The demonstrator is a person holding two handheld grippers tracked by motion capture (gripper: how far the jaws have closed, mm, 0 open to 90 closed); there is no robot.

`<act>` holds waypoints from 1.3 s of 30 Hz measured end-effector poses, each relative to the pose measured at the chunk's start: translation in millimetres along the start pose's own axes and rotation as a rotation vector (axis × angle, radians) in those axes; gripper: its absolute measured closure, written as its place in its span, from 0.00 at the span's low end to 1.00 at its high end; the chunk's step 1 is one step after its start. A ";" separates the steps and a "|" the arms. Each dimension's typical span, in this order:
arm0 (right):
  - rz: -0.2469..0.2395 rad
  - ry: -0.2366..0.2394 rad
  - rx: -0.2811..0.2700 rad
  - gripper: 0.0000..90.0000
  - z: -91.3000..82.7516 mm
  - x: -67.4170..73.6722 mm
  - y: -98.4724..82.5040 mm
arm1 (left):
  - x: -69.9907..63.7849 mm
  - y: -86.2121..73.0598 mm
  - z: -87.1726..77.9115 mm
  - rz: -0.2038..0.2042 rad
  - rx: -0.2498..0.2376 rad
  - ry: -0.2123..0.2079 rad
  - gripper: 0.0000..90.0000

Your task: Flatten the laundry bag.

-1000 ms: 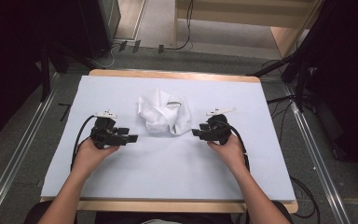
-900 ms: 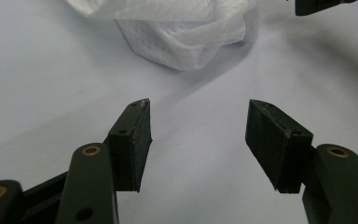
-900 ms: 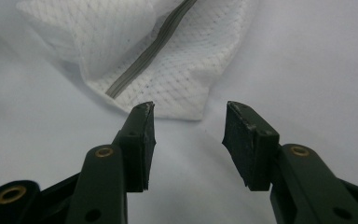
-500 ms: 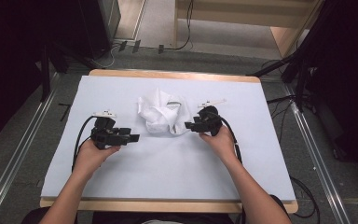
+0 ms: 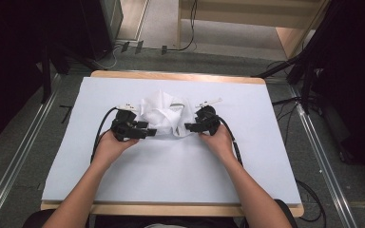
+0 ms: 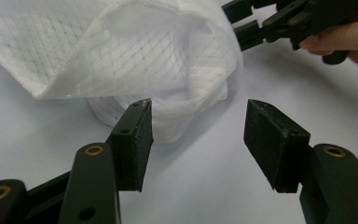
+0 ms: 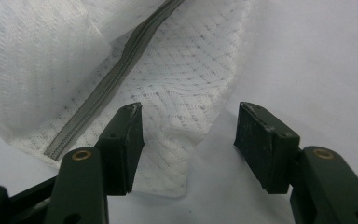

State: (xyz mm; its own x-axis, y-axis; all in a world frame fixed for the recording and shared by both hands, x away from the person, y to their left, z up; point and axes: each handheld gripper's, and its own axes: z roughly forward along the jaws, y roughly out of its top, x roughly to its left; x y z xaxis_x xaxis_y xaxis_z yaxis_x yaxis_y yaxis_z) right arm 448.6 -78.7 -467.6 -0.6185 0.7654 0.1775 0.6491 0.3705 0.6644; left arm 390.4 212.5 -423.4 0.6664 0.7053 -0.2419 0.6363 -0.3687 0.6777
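Observation:
A crumpled white mesh bag (image 5: pixel 164 114) with a grey zipper (image 7: pixel 116 74) lies at the middle of the table. My left gripper (image 5: pixel 147 131) is at the bag's left edge, and my right gripper (image 5: pixel 188 127) is at its right edge. In the left gripper view the jaws (image 6: pixel 198 123) stand open just short of a fold of the bag (image 6: pixel 135 56), with the right gripper (image 6: pixel 240 24) beyond it. In the right gripper view the jaws (image 7: pixel 189 126) have just been opening. A corner of the bag (image 7: pixel 182 88) lies between them, untouched by the pads.
A pale sheet (image 5: pixel 171 185) covers the wooden table (image 5: pixel 171 209). A cable (image 5: pixel 102 128) trails from each gripper toward the person. Dark equipment and stands flank the table, and metal floor rails (image 5: pixel 19 161) run along both sides.
Both hands have moved inward toward the bag, the left one to the right and the right one to the left. Both grippers now reach its edges.

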 end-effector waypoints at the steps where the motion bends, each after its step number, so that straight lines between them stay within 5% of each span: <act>1: -0.001 -0.004 0.001 0.49 0.0 0.3 0.0 | 0.7 -0.1 2.8 0.000 0.001 0.003 0.48; 4: -0.025 -0.024 -0.007 0.60 0.0 2.2 -1.7 | 2.2 -0.1 10.5 -0.001 0.000 0.011 0.49; 7: -0.044 -0.027 0.006 0.85 -2.5 5.7 -3.7 | 4.3 -2.0 14.4 0.005 0.022 0.020 0.48; 10: -0.037 0.001 0.023 0.97 -8.9 6.2 -4.8 | 7.1 -4.7 10.4 -0.003 0.011 0.012 0.48; 13: -0.013 0.011 -0.024 0.99 -22.5 3.4 -3.7 | 9.2 -4.8 7.3 -0.023 -0.013 -0.010 0.48; 17: -0.008 -0.003 -0.043 0.99 -36.1 -0.7 -4.5 | 6.4 -4.5 4.6 0.001 -0.004 -0.008 0.48; 21: 0.028 -0.007 -0.027 0.99 -42.0 -10.6 -10.6 | 6.7 -5.4 4.0 0.015 0.004 -0.003 0.47; 26: 0.044 -0.013 -0.015 0.98 -48.8 -18.7 -15.6 | 15.6 -8.1 6.2 -0.030 -0.006 -0.023 0.48; 36: 0.071 -0.038 -0.003 0.99 -62.9 -30.9 -26.5 | 23.3 -3.6 7.6 -0.026 -0.021 -0.002 0.50; 39: 0.085 -0.044 0.003 0.99 -68.1 -34.4 -32.2 | 28.9 -2.4 11.8 -0.053 -0.027 -0.001 0.51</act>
State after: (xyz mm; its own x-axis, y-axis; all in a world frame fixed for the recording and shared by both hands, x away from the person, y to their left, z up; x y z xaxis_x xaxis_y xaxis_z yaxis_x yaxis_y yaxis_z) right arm 418.9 -152.8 -445.7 -0.5410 0.8167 0.2007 0.6996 0.3046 0.6463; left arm 412.8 226.6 -440.2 0.6320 0.7230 -0.2789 0.6603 -0.3140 0.6822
